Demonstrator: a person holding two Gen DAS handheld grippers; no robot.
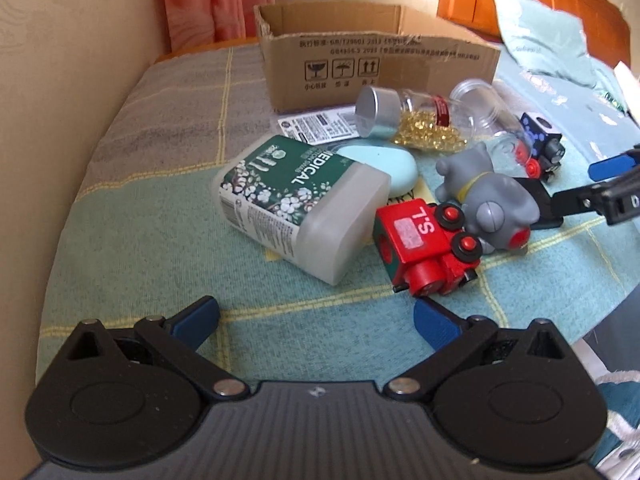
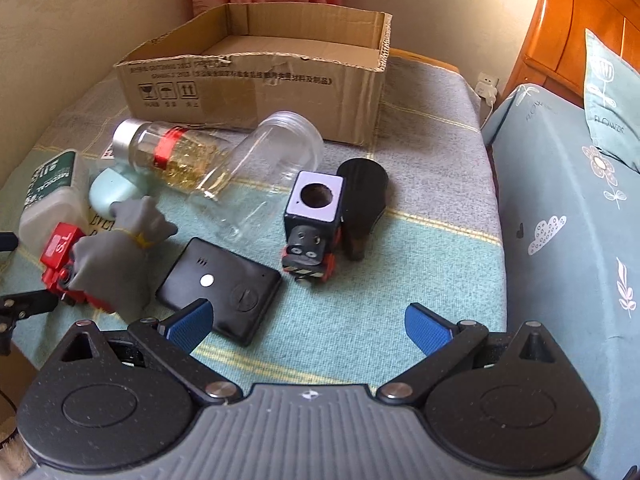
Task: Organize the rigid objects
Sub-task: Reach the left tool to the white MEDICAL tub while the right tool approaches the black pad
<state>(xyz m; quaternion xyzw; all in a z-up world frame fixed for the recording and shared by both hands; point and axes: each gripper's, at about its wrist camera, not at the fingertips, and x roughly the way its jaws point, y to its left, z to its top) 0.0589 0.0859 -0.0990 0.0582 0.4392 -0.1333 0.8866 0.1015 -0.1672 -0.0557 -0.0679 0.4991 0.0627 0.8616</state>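
Observation:
Several rigid objects lie on a checked cloth in front of an open cardboard box (image 1: 380, 60) (image 2: 256, 80). In the left wrist view: a green "MEDICAL" container (image 1: 300, 204), a red toy train (image 1: 428, 248), a grey cat figure (image 1: 488, 196), a jar of yellow capsules (image 1: 404, 116). My left gripper (image 1: 316, 320) is open and empty, just short of the red train. In the right wrist view: a black flat device (image 2: 220, 288), a black toy train (image 2: 312, 228), a clear empty jar (image 2: 268, 172), a dark cup (image 2: 362, 200). My right gripper (image 2: 308, 324) is open and empty, its left pad beside the black device.
A pale blue oval object (image 1: 384, 166) lies behind the green container. The wall runs along the left. A bed with a patterned cover (image 2: 568, 220) and pillow stands at the right, with a wooden headboard (image 2: 580, 28) behind.

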